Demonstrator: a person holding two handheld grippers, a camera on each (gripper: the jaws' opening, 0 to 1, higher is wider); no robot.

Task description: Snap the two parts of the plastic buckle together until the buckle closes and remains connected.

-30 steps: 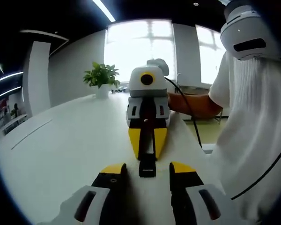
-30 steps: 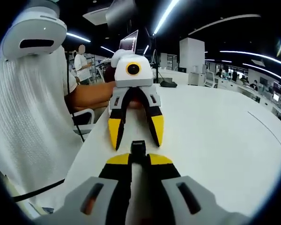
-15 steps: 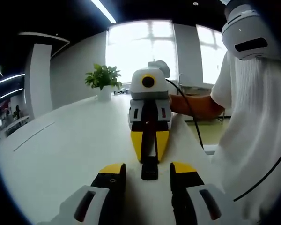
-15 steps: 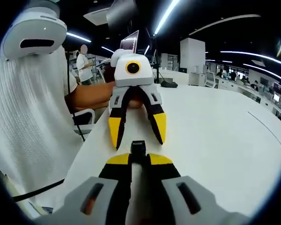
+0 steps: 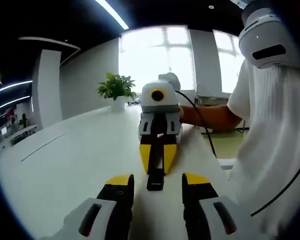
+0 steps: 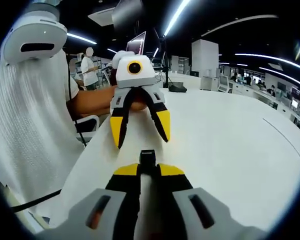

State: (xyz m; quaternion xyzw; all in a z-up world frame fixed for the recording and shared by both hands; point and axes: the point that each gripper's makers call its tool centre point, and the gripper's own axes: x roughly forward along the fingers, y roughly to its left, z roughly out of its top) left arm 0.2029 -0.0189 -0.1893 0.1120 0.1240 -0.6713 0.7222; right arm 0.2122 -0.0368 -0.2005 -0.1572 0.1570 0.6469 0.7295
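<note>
the buckle [image 6: 147,156] is pinched lengthwise in the right claw [image 6: 148,170], pointing toward the spread left claw [image 6: 139,127].

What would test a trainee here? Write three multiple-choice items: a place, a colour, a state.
1. The black plastic buckle part sits: A in the right tongs; B on the floor; C in the left tongs.
2. The tongs' tips are: A red; B yellow; C blue.
3. The left tongs are: A open and empty; B shut on the buckle part; C shut and empty.
Answers: A, the right tongs are shut on it; B, both pairs show yellow tips; A, their tips stand apart with nothing between.
</note>
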